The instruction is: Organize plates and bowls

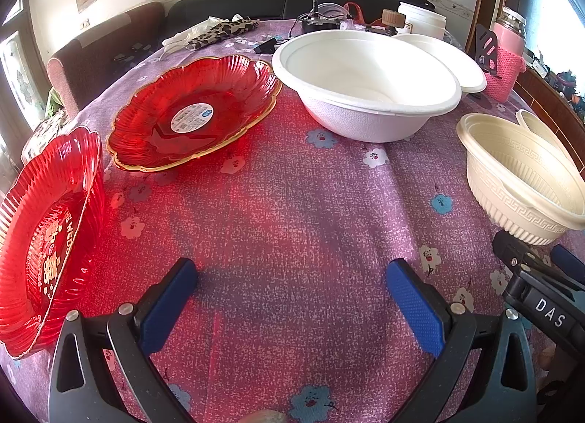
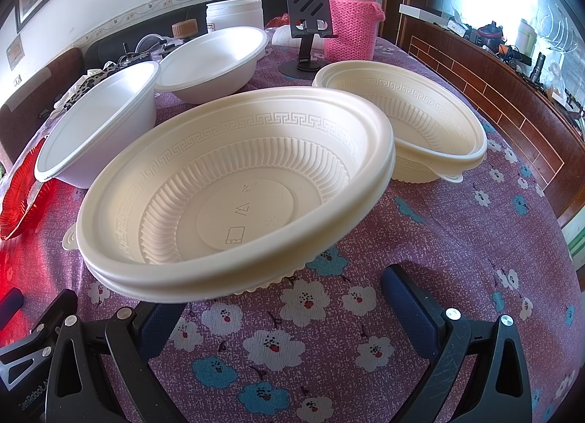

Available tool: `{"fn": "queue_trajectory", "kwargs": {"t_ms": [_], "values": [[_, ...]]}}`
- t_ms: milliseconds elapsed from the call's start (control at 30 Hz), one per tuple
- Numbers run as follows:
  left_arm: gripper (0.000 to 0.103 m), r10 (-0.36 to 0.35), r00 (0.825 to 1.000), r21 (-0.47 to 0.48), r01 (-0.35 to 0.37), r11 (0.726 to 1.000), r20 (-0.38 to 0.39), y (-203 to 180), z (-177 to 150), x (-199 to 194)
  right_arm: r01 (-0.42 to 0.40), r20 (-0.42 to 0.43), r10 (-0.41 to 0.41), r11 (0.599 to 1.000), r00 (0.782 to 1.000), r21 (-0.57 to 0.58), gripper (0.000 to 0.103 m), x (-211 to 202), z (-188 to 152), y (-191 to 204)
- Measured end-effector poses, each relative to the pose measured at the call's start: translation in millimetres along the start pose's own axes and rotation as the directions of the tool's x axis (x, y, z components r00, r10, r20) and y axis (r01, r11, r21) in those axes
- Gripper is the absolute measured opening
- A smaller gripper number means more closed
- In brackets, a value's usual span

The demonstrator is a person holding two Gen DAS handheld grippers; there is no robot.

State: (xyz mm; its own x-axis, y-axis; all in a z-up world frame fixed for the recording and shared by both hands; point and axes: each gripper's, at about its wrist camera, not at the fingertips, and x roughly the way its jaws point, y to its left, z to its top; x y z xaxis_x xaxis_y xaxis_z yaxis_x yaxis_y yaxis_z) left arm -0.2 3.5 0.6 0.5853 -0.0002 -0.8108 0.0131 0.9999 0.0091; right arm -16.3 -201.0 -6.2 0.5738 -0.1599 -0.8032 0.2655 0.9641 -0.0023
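Left claw (image 1: 292, 306) hangs released over bare floral cloth on the desk (image 1: 292, 203), two red glass plates (image 1: 190, 112) to its left and a white foam bowl (image 1: 365, 82) ahead. Right claw (image 2: 281, 309) is spread wide too, gripping nothing, just short of the near cream bowl (image 2: 237, 196), a second cream bowl (image 2: 402, 108) tucked behind it.

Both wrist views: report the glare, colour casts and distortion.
Left wrist: light through the red plate casts a red tint on the tablecloth; window at right blown out; fisheye curves the table edge. Right wrist: window upper right overexposed; near cream bowl bulges large, sharp; corners vignetted black.
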Motion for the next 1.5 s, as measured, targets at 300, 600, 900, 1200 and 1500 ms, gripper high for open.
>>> {"fn": "queue_trajectory", "kwargs": {"t_ms": [300, 600, 900, 1200, 1500], "values": [[0.103, 0.007, 1.000, -0.009, -0.007, 1.000, 0.002, -1, 1, 0, -0.002, 0.000, 0.002, 1.000, 1.000, 0.000, 0.102, 0, 0, 0], [0.103, -0.018, 0.998, 0.029, 0.020, 0.999, -0.065, -2, 1, -3, -0.061, -0.032, 0.059, 0.996, 0.998, -0.069, 0.102, 0, 1, -4], [0.103, -0.007, 0.998, 0.014, 0.008, 1.000, -0.058, -5, -1, -4, -0.055, -0.085, 0.049, 0.996, 0.995, -0.069, 0.102, 3, 7, -2], [0.084, -0.159, 0.984, 0.013, 0.159, 0.987, 0.078, 22, -9, -79, -0.052, -0.027, 0.051, 0.997, 0.998, -0.051, 0.098, -33, -12, -30], [0.086, -0.212, 0.972, 0.030, 0.210, 0.977, 0.102, 23, -13, -104, -0.195, 0.052, 0.189, 0.972, 0.981, 0.133, 0.097, -65, 14, -81]]}}
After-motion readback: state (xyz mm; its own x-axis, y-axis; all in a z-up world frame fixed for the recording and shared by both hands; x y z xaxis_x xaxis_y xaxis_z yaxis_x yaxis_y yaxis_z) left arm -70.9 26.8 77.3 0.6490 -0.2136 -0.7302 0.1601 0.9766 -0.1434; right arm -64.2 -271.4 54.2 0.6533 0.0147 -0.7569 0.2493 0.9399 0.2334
